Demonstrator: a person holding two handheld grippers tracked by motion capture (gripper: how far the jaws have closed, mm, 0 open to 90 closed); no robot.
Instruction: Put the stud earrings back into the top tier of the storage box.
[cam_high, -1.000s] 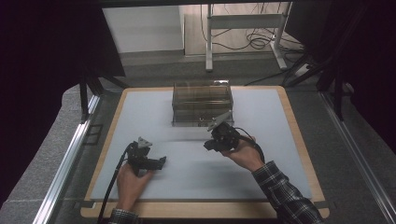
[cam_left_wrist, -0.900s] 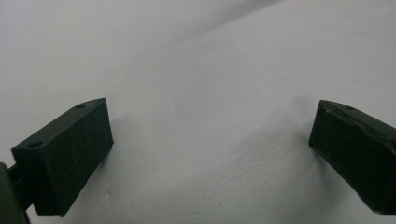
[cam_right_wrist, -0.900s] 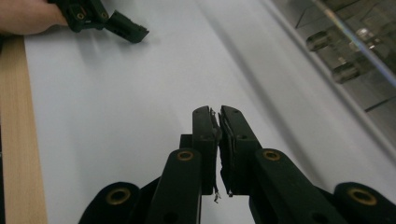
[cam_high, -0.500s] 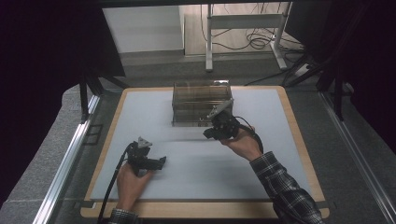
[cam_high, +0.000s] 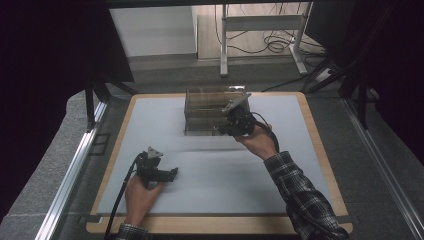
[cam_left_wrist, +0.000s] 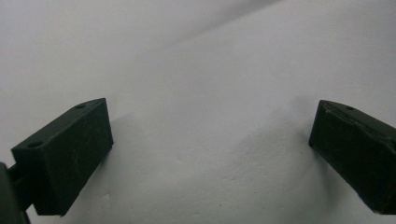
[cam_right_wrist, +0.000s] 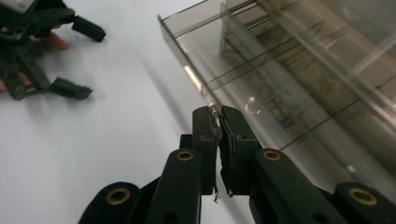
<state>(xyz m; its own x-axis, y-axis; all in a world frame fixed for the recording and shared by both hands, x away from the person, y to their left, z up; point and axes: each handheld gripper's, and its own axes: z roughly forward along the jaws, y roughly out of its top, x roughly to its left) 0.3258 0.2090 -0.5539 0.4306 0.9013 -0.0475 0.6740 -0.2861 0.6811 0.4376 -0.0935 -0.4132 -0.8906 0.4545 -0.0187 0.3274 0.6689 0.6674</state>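
A smoky clear plastic organizer box (cam_high: 205, 107) with inner dividers stands at the back middle of the white mat (cam_high: 165, 125). My right gripper (cam_high: 223, 129) is raised at the box's front right corner. In the right gripper view its jaws (cam_right_wrist: 218, 116) are pressed together on the thin edge of a clear plastic panel (cam_right_wrist: 187, 65). I cannot tell whether that panel is loose or part of the box (cam_right_wrist: 303, 70). My left gripper (cam_high: 171, 175) rests low on the mat at the front left, open, with bare mat between its fingers (cam_left_wrist: 70, 158). It also appears in the right gripper view (cam_right_wrist: 88, 60).
A wooden border (cam_high: 320, 150) frames the mat. Metal rails (cam_high: 75, 165) run along both sides of the table. Beyond the far edge stand a desk frame (cam_high: 260, 25) and floor cables (cam_high: 280, 45).
My right gripper has risen and moved away from me, from the open mat up to the box's front right corner. The left gripper and the box have stayed where they were.
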